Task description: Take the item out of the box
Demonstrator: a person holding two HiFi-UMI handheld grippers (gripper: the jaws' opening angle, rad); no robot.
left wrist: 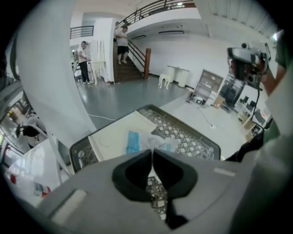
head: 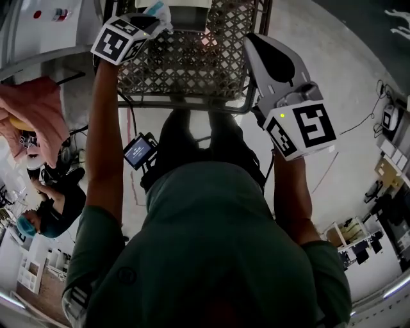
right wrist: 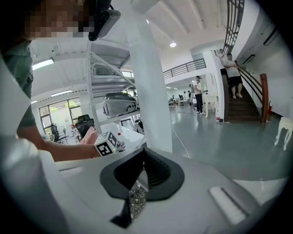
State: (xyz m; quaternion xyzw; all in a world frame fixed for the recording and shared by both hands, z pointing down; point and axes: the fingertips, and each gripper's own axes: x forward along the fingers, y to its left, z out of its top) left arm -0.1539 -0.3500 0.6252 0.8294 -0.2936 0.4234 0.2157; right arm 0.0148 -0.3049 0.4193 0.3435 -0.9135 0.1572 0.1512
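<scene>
A dark wire-mesh basket [head: 186,104] stands in front of me, with a white sheet [left wrist: 114,137] lying in its far half. My left gripper [head: 154,19] is over the basket's far left corner. It is shut on the edge of a blue and white plastic packet [head: 158,9]. In the left gripper view the packet [left wrist: 137,141] sticks out just past the closed gripper [left wrist: 152,153], above the basket's rim [left wrist: 201,139]. My right gripper [head: 251,40] hovers by the basket's right side, shut with nothing in it. Its closed jaws [right wrist: 143,155] face the left gripper's marker cube [right wrist: 106,144].
A small lit screen [head: 139,150] sits low by my left leg. Pink cloth [head: 38,109] hangs at the left, and another person [head: 51,211] crouches below it. A white pillar [right wrist: 151,77] rises beyond the right gripper. Shelves [head: 391,154] line the right edge.
</scene>
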